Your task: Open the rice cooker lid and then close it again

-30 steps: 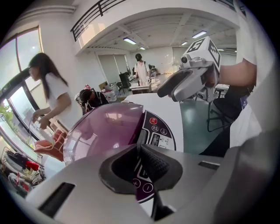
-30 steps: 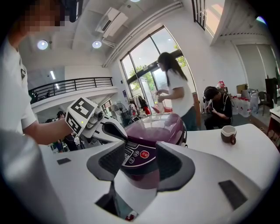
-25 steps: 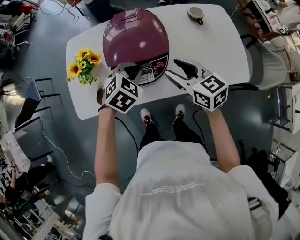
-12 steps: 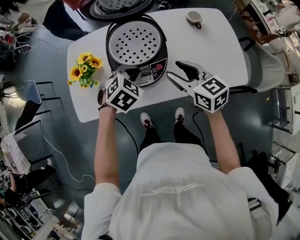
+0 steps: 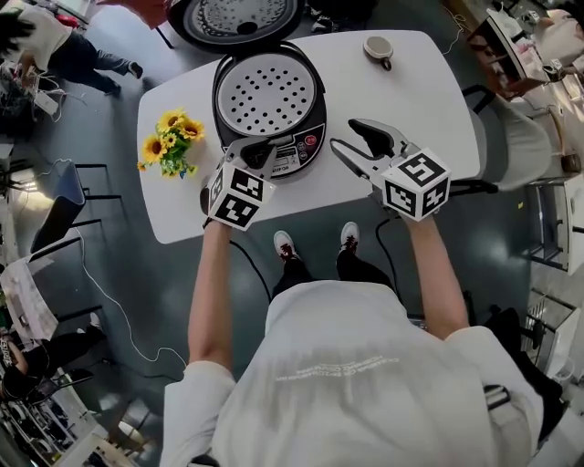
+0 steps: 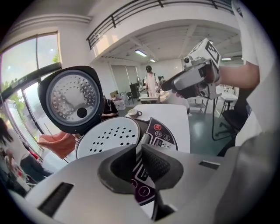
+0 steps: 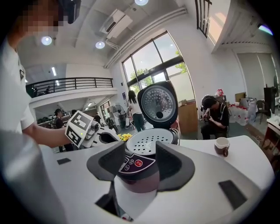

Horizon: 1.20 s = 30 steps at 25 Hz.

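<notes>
The maroon rice cooker (image 5: 297,146) stands on the white table (image 5: 411,100) with its lid (image 5: 239,16) swung up and back. This bares the perforated white inner plate (image 5: 266,91). My left gripper (image 5: 258,150) sits at the cooker's front edge, just above the control panel (image 6: 159,133). Its jaws have just been opening; a narrow slit shows between them and they grip nothing. My right gripper (image 5: 347,134) hovers to the right of the cooker, open wide and empty. In the right gripper view the raised lid (image 7: 158,104) and plate (image 7: 151,142) lie ahead of the right gripper (image 7: 140,151).
A bunch of sunflowers (image 5: 169,141) stands left of the cooker. A small cup (image 5: 376,47) sits at the table's far right. A chair (image 5: 511,128) is beside the table's right end. People stand and sit in the room beyond.
The cooker lid, shut one second ago, has sprung up and now stands open. My left gripper stays at the cooker's front. My right gripper has shifted only slightly.
</notes>
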Tool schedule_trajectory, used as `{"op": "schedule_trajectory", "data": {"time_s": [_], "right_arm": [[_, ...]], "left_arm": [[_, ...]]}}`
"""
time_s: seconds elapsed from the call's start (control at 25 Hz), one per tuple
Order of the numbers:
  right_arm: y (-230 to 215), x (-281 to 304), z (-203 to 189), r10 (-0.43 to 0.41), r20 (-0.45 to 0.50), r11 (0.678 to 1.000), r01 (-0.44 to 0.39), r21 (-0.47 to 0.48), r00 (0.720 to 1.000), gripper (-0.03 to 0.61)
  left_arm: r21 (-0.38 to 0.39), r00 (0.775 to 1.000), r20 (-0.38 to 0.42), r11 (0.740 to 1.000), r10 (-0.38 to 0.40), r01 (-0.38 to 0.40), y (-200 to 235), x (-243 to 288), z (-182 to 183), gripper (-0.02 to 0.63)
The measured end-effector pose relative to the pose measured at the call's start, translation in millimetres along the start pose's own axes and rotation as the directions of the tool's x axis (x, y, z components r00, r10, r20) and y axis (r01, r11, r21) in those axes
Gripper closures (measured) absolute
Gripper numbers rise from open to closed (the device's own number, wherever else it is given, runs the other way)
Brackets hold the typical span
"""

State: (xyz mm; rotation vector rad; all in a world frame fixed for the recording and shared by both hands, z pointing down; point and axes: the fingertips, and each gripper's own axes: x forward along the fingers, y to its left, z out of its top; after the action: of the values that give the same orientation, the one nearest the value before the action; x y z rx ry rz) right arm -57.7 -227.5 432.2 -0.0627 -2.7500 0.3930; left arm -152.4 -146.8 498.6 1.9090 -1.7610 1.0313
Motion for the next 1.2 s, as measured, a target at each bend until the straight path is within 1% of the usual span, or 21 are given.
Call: {"op": "schedule_trajectory", "data": {"time_s": [0.04, 0.12, 0.24, 0.36, 0.44, 0.56, 0.64, 0.72, 0.8, 0.84, 0.92, 1.04, 1.2], "right_arm": [[-1.4, -0.6, 5.1, -0.002, 0.007, 1.000, 0.002, -0.009, 1.000, 0.350], [-3.8, -1.8, 16.1, -0.005, 0.023, 1.000, 0.006, -0.030, 1.000, 0.350], [-7.0, -5.0, 34.0, -0.010, 0.048, 0.998, 0.013, -0.063, 0.999, 0.350], [-11.4, -8.6, 55.3, -0.015, 0.084, 0.995, 0.023, -0.097, 0.996, 0.350], [-13.7, -11.8, 71.6, -0.018, 0.112, 0.992, 0.032, -0.126, 0.994, 0.350], [-15.9, -17.7, 96.8, -0.037, 0.148, 0.978, 0.066, -0.199, 0.988, 0.350], [-15.9, -20.6, 110.7, -0.053, 0.159, 0.958, 0.096, -0.271, 0.986, 0.344], [-14.0, -23.8, 123.3, -0.057, 0.171, 0.939, 0.110, -0.326, 0.984, 0.337], [-11.6, -27.9, 135.2, -0.050, 0.188, 0.927, 0.116, -0.358, 0.981, 0.337], [-10.7, -29.9, 140.3, -0.046, 0.195, 0.921, 0.118, -0.371, 0.980, 0.337], [-10.0, -32.7, 148.2, -0.037, 0.206, 0.912, 0.117, -0.392, 0.978, 0.337], [-10.9, -33.9, 155.0, -0.014, 0.213, 0.909, 0.101, -0.404, 0.977, 0.337], [-16.0, -33.1, 155.4, 0.017, 0.201, 0.908, 0.069, -0.413, 0.979, 0.337]], "left_arm": [[-0.035, 1.000, 0.025, 0.999, -0.001, 0.002, 1.1, -0.3, 0.3, 0.548], [-0.102, 0.997, 0.076, 0.995, 0.020, -0.012, 6.1, -3.4, 2.5, 0.460], [-0.203, 0.981, 0.180, 0.979, 0.072, -0.034, 18.8, -17.4, 12.8, 0.460], [-0.283, 0.950, 0.275, 0.957, 0.149, -0.069, 40.1, -40.3, 27.3, 0.460], [-0.322, 0.914, 0.332, 0.939, 0.234, -0.123, 58.3, -60.9, 38.1, 0.460], [-0.381, 0.836, 0.413, 0.902, 0.362, -0.203, 83.4, -96.4, 54.9, 0.460], [-0.413, 0.789, 0.442, 0.877, 0.427, -0.244, 95.4, -116.7, 63.1, 0.462], [-0.428, 0.756, 0.455, 0.860, 0.471, -0.278, 102.7, -133.9, 70.3, 0.463], [-0.423, 0.732, 0.467, 0.852, 0.496, -0.307, 105.8, -148.8, 78.3, 0.466], [-0.418, 0.724, 0.471, 0.850, 0.504, -0.320, 106.6, -154.9, 81.7, 0.466], [-0.409, 0.714, 0.469, 0.845, 0.519, -0.346, 107.7, -163.6, 85.8, 0.468], [-0.398, 0.713, 0.451, 0.836, 0.537, -0.377, 107.0, -169.4, 86.7, 0.468], [-0.408, 0.716, 0.422, 0.821, 0.557, -0.399, 101.6, -169.0, 82.6, 0.468]]}}
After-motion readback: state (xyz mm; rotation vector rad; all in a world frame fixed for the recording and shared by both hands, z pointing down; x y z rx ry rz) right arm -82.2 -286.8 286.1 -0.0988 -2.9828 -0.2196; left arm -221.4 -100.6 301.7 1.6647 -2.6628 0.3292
